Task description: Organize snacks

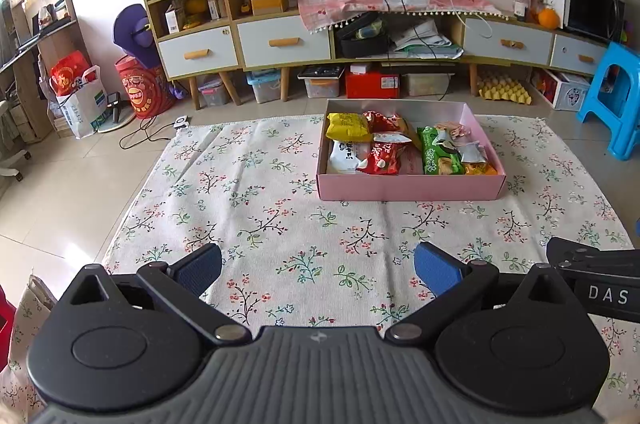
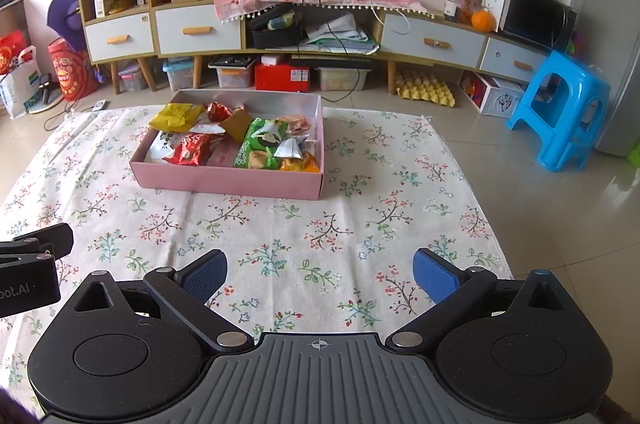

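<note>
The cloth (image 1: 280, 207) in the middle of the frame is cream with a pattern of dark branches, red and blue flowers and green leaves. The box (image 1: 408, 188) on it is pink outside and white inside. In the box, the upper left packet (image 1: 347, 126) is yellow, the packet (image 1: 380, 159) below it is red with white, and the long packet (image 1: 434, 151) is green. The stool (image 1: 612, 99) at the right edge is bright blue. The pads (image 1: 436, 270) at the bottom are blue on black arms. The egg tray (image 1: 505, 89) under the cabinet is yellow.
</note>
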`<state>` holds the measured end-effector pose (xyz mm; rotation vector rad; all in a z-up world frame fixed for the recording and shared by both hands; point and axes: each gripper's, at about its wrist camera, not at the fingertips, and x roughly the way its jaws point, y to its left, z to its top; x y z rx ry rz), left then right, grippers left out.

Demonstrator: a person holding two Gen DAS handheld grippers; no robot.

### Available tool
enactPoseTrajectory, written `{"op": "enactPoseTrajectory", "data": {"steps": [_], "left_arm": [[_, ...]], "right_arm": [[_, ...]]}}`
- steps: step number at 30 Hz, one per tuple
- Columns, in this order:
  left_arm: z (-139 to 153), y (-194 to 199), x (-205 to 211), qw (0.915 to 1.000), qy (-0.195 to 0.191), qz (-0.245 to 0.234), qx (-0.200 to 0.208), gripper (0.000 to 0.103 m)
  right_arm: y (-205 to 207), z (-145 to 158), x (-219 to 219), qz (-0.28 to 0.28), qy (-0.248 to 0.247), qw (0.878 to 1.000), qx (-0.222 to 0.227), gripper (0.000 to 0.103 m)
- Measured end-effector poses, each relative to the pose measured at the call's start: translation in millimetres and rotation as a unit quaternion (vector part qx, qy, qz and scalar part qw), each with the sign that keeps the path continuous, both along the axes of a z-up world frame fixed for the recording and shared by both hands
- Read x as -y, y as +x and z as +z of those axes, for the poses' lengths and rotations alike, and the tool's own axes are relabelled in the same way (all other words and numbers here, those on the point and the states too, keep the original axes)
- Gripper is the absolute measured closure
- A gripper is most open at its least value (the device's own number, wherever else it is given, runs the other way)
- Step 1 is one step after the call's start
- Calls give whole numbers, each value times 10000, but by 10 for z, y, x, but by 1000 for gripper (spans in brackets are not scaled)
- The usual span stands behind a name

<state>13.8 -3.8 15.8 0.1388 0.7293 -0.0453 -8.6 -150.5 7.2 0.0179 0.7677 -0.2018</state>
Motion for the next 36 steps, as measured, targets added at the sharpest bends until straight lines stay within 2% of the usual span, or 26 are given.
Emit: {"op": "enactPoseTrajectory", "data": {"steps": [36], "left_arm": [[-8, 4, 1, 9999, -27, -76, -64, 0]], "right_arm": [[13, -36, -37, 67, -57, 10000, -37, 2]]}}
